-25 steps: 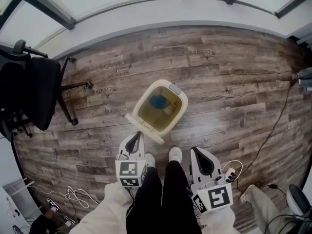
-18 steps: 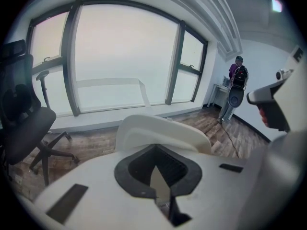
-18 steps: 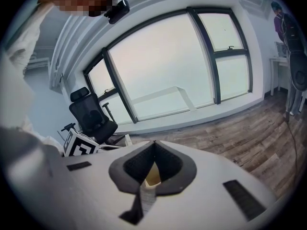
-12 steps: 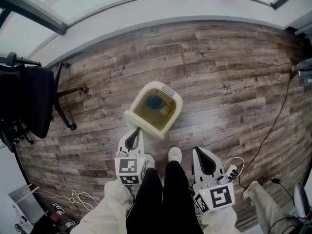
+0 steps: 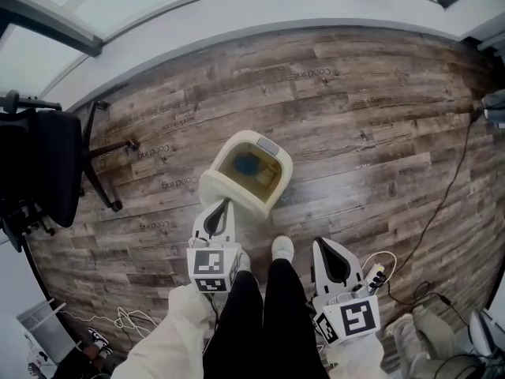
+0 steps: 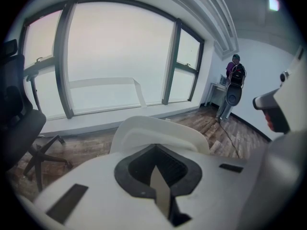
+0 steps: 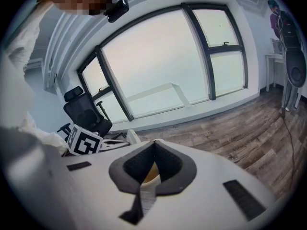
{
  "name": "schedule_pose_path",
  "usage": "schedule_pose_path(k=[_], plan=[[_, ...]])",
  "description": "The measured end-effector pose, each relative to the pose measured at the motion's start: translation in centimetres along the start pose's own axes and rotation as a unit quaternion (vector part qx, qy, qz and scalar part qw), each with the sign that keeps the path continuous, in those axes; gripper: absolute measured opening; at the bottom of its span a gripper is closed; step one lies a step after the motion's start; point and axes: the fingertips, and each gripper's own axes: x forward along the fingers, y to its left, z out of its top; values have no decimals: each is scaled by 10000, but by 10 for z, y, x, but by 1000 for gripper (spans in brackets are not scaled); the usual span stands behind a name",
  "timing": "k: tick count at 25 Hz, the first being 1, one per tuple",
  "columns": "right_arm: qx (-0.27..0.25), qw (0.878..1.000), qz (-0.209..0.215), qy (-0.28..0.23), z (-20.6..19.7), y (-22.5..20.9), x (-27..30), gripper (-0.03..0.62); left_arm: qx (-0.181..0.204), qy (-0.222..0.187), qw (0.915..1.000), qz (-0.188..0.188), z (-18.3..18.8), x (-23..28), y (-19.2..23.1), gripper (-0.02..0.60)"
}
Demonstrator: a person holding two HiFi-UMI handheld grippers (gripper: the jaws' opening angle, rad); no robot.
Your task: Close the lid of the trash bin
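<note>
At the raised lid [image 5: 230, 193] of the trash bin [image 5: 283, 165], we hold the left gripper [image 5: 220, 204], jaws clenched empty like the right gripper [image 5: 319, 244], poised to tip it shut.

sleeves [image 5: 170, 336] white | trousers [image 5: 264, 314] black | shoes [image 5: 282, 249] white | left hand-held gripper [image 5: 222, 205], right hand-held gripper [image 5: 316, 244] white, square-marker cubes [image 5: 211, 269]

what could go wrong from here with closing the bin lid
1. The left hand-held gripper, jaws together, sits close by the raised lid of the cream plastic trash bin. An off-centre push there may slide or tip the bin on the wooden plank floor instead of swinging the lid over.
2. A thin white cable lies beside the right hand-held gripper and the person's feet; stepping closer could snag it.
</note>
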Motion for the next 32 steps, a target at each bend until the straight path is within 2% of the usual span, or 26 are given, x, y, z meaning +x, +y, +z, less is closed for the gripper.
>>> schedule_pose_path(k=[5, 14, 20, 32], plan=[[53, 10000, -74, 17, 1, -6, 6, 23, -221, 127, 9996, -95, 2, 13, -3, 6], [96, 9997, -198, 86, -5, -16, 8, 23, -10, 219, 9997, -120, -12, 34, -2, 6], [158, 9994, -260, 144, -11, -21, 11, 23, 187, 451, 9985, -235, -28, 49, -4, 6], [198, 9995, -178, 196, -14, -9, 20, 23, 541, 639, 9955, -436, -39, 76, -6, 8]])
